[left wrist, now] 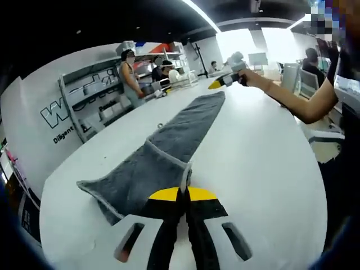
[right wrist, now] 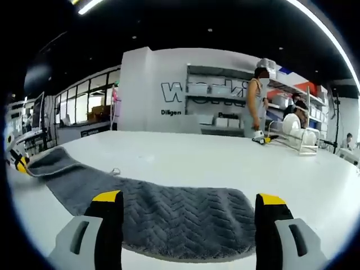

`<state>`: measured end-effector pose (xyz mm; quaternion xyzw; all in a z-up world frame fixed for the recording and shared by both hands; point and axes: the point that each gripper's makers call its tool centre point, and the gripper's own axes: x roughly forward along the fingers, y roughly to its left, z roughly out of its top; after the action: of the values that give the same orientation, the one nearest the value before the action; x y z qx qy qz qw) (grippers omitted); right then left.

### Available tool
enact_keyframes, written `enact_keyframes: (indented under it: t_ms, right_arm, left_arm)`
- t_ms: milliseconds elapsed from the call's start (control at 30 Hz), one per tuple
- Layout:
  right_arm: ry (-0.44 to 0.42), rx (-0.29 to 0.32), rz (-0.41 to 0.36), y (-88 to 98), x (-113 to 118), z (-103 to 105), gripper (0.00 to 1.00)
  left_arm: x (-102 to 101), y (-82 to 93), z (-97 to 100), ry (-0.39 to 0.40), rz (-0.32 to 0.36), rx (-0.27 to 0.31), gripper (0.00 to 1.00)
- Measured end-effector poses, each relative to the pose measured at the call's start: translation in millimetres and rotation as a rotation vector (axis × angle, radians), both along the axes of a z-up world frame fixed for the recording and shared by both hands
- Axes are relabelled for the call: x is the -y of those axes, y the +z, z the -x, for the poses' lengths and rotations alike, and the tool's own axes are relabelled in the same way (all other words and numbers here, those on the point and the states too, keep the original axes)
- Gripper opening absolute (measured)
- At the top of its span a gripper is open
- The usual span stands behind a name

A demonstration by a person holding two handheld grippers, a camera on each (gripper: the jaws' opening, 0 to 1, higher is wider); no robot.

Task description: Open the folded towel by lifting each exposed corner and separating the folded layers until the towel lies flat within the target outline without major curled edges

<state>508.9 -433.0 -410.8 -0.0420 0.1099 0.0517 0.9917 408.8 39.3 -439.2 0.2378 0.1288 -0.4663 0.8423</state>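
A long grey towel (left wrist: pixel 169 146) with a chevron weave lies along the white table (left wrist: pixel 264 169). Its near part is wider, and a hemmed edge crosses it. My left gripper (left wrist: pixel 184 194) is shut on the towel's hem at the near end, pinching it between the yellow-tipped jaws. A person's hand holds my right gripper (left wrist: pixel 216 84) at the towel's far end. In the right gripper view, the right gripper (right wrist: pixel 188 198) stands wide open over the rounded end of the towel (right wrist: pixel 185 216), which lies flat between its jaws. The left gripper (right wrist: pixel 16 160) shows at the towel's other end.
A dish rack with white plates (right wrist: pixel 298 135) stands on the table's far side. A small ring-like item (right wrist: pixel 115 170) lies beside the towel. People stand by wall shelves (left wrist: pixel 93 93). Chairs (left wrist: pixel 309 81) line the table's right edge.
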Motion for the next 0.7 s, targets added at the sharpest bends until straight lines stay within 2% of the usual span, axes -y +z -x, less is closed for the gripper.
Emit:
enact_keyframes:
  t_ms: [33, 167, 333, 467, 700]
  right_arm:
    - [0.026, -0.026, -0.013, -3.8, -2.0, 3.9, 0.99]
    - [0.055, -0.038, -0.023, -5.7, 0.4, 18.0, 0.99]
    - [0.033, -0.056, 0.047, -0.6, 11.4, 42.5, 0.99]
    - [0.031, -0.041, 0.048, 9.5, 15.9, 57.5, 0.99]
    - [0.058, -0.067, 0.036, 7.0, 15.2, 74.4, 0.99]
  left_arm:
    - [-0.9, 0.7, 4.0, -0.001, -0.001, 0.001, 0.03]
    - [-9.4, 3.8, 14.1, 0.008, -0.009, 0.014, 0.03]
    - [-21.7, 5.3, 22.1, 0.021, -0.011, 0.019, 0.03]
    - [-32.8, 3.3, 29.1, 0.032, 0.002, -0.001, 0.03]
    - [-47.1, 7.4, 52.6, 0.001, 0.017, -0.015, 0.03]
